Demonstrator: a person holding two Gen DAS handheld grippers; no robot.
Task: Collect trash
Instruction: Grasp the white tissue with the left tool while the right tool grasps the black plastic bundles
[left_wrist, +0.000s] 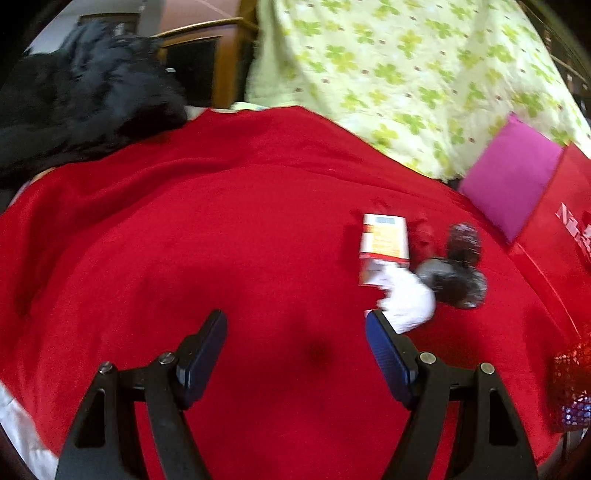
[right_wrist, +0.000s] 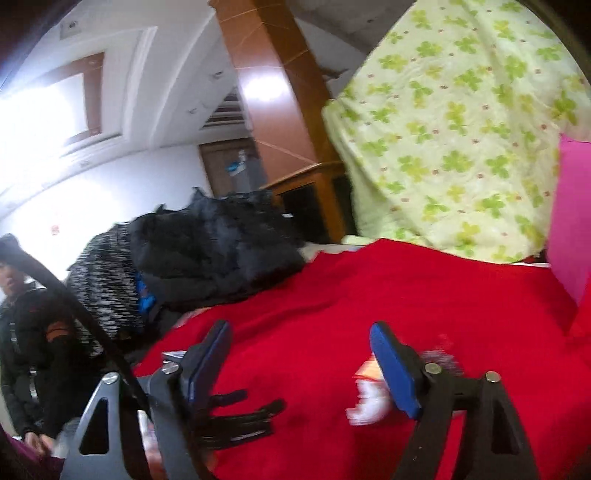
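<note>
Your left gripper (left_wrist: 295, 325) is spread wide over the red blanket (left_wrist: 221, 229) on the bed, nothing between the pads. The small carton (left_wrist: 384, 243), white with orange and red print, lies flat on the blanket ahead and right of that gripper; its long axis runs toward the far edge of the bed, blue-topped end pointing away from you. A crumpled white tissue (left_wrist: 408, 299) touches the carton's near end and sits just beside the right fingertip (left_wrist: 376, 321). A dark fuzzy object (left_wrist: 458, 269) lies against the tissue's right side, blurred.

Your right gripper (right_wrist: 299, 328) is also wide open and empty. From this view the carton (right_wrist: 365, 369) and tissue (right_wrist: 367, 404) show only partly, smeared, behind the right finger (right_wrist: 391, 369). Only this view shows a black glove (right_wrist: 240, 417) lying on the blanket near the left finger, plus a person (right_wrist: 22, 332) at the bed's left side. Dark clothing (left_wrist: 85, 92) is piled at the far left corner; a green-patterned quilt (left_wrist: 406, 66) and pink pillow (left_wrist: 513, 173) sit along the far right.
</note>
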